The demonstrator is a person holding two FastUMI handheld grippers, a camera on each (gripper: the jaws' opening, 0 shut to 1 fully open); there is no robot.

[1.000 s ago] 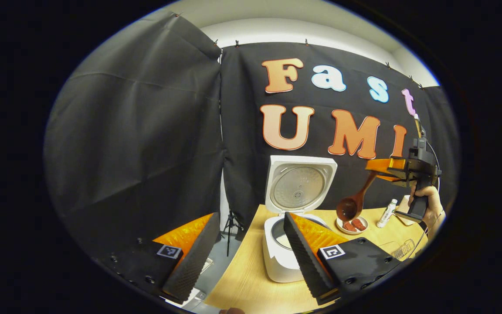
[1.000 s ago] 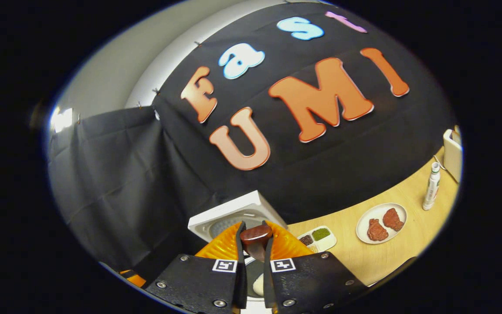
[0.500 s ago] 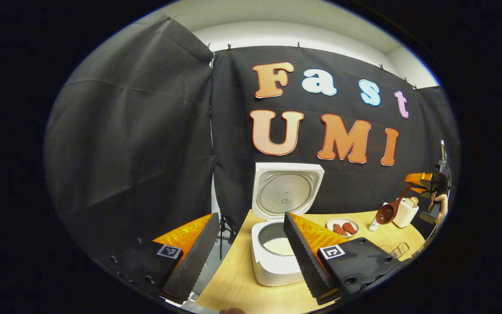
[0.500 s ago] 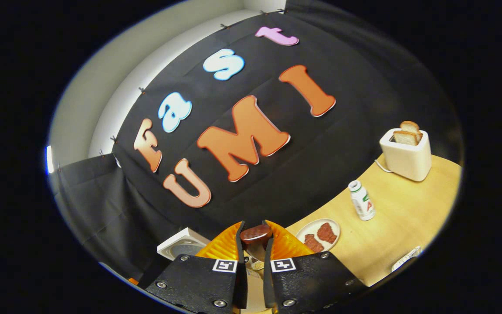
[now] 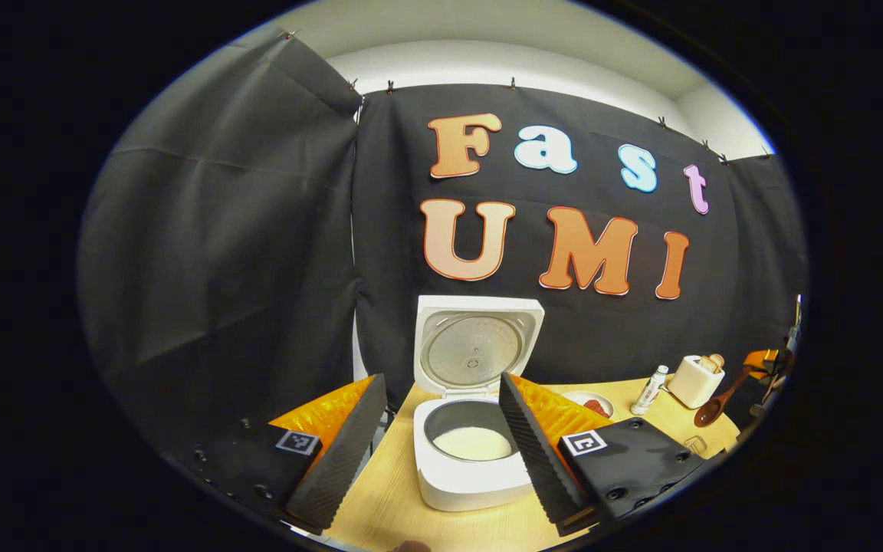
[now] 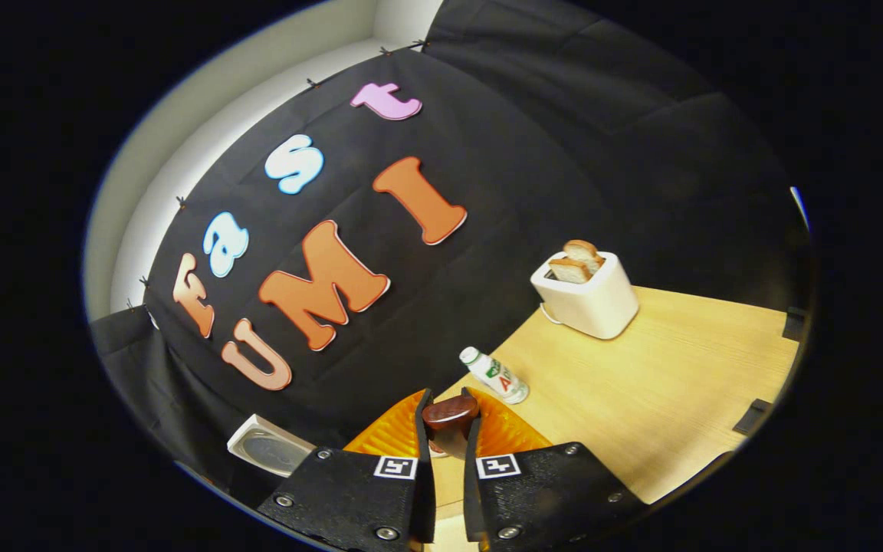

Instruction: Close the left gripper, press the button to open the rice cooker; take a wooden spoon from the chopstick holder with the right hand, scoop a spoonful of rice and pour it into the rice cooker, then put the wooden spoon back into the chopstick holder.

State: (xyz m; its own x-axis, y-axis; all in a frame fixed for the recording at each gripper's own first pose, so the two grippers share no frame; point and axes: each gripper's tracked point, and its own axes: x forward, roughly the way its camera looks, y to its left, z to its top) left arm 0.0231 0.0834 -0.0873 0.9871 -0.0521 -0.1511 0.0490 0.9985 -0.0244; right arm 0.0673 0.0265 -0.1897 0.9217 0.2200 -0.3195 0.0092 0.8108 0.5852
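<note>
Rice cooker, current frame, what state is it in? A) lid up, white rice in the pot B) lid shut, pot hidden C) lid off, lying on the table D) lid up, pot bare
A: in the left gripper view the rice cooker has its lid standing upright behind it, and white rice lies in the bottom of the pot.

You are working in a booth hung with black cloth [image 5: 242, 230]: one panel along your left side, one across the back, their top edges clipped up. Above the cloth you can see a plain white wall [image 5: 487, 57] meeting a pale ceiling, evenly lit. In the right gripper view the cloth also wraps the far corner [image 6: 602, 115]. The desk [image 6: 664, 383] has a light wood-grain top, and it stands right against the back cloth.
</note>
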